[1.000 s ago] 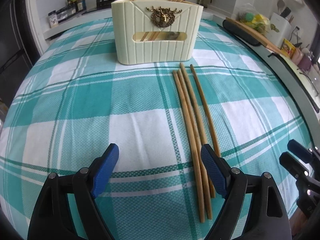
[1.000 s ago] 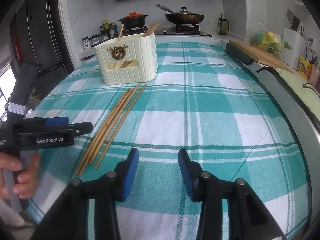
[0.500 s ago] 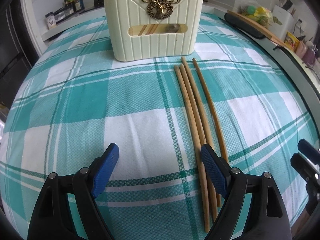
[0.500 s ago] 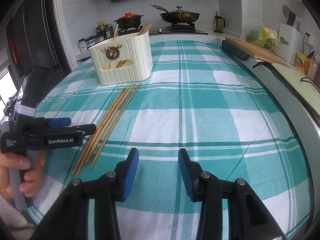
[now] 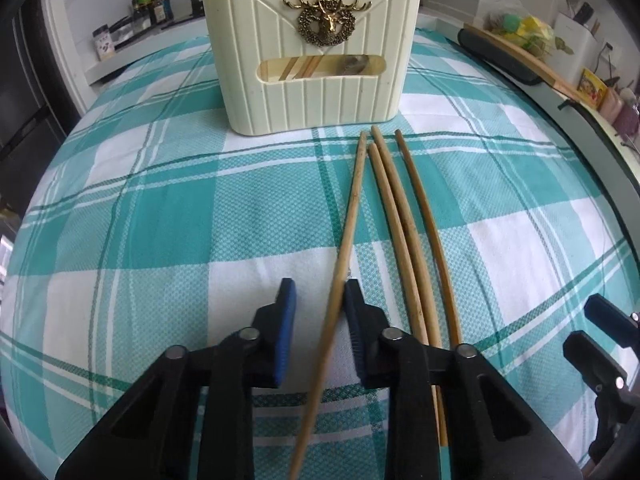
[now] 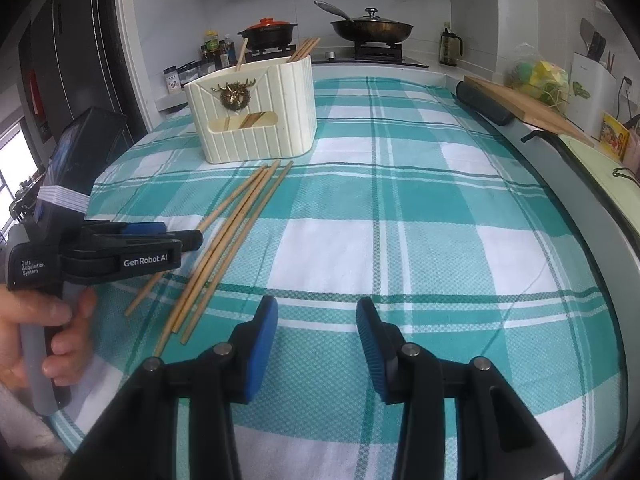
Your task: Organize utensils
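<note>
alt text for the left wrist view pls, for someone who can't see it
The left gripper, fingers partly closed, has one wooden chopstick between its blue pads, lying against the right pad. Three more chopsticks lie beside it on a teal-and-white checked tablecloth, pointing toward a cream utensil holder bearing a brass deer emblem.

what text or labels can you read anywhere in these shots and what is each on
"GenRobot.AI": on the side of the left hand-held gripper.
"Data Acquisition System": small print on the same gripper's body, nearer the handle.
Labels on the spice jars and sauce bottles by the stove: too small to read.
Yellow packet at the counter's right: print blurred.
Utensil holder: deer emblem only, no text.
</note>
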Tool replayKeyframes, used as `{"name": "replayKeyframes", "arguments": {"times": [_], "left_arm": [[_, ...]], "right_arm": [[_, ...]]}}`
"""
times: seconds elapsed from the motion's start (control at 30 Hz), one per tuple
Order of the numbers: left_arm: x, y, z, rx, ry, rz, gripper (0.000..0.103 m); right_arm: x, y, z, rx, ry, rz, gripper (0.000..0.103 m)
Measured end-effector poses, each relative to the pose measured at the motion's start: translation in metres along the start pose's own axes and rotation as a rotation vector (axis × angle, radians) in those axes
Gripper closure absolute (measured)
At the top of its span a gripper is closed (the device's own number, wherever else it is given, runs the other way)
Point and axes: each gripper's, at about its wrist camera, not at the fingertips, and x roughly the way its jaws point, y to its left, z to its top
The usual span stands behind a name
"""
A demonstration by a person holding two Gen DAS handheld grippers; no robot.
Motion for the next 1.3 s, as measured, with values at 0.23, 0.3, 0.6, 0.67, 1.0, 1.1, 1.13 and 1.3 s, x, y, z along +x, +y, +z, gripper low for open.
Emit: {"name": "replayKeyframes", "arguments": {"times": [0.23, 0.3, 0.6, 0.67, 1.0, 1.1, 1.13, 1.3], "left_arm": [[-0.009, 0.028, -0.012, -0.110, 0.009, 0.021, 0.099], [-0.014, 0.040, -0.019, -0.141, 0.011, 0.037, 0.099], [-0.030, 0.059, -0.046, -0.160, 0.020, 0.054, 0.098], [-0.032, 0.059, -0.049, -0.159, 0.021, 0.049, 0.098], [-0.047, 0.064, -0.068, -0.130, 0.027, 0.038, 0.095], [-0.054, 0.061, -0.074, -0.093, 0.021, 0.020, 0.053], [-0.057, 0.060, -0.076, -0.085, 0.010, 0.017, 0.035], [-0.064, 0.063, -0.085, -0.065, -0.014, 0.022, 0.025]], "right_arm": [[0.039, 0.029, 0.036, -0.003, 0.040, 0.098, 0.081], [0.053, 0.038, 0.043, 0.000, 0.058, 0.104, 0.083], [0.080, 0.066, 0.039, -0.086, 0.109, 0.029, 0.094], [0.079, 0.065, 0.037, -0.096, 0.110, -0.011, 0.096], [0.037, 0.001, 0.003, 0.013, 0.120, -0.177, 0.098], [0.018, -0.013, -0.011, 0.024, 0.103, -0.163, 0.095], [0.014, -0.014, -0.015, 0.014, 0.100, -0.151, 0.090], [-0.008, -0.016, -0.027, -0.007, 0.038, -0.134, 0.048]]}}
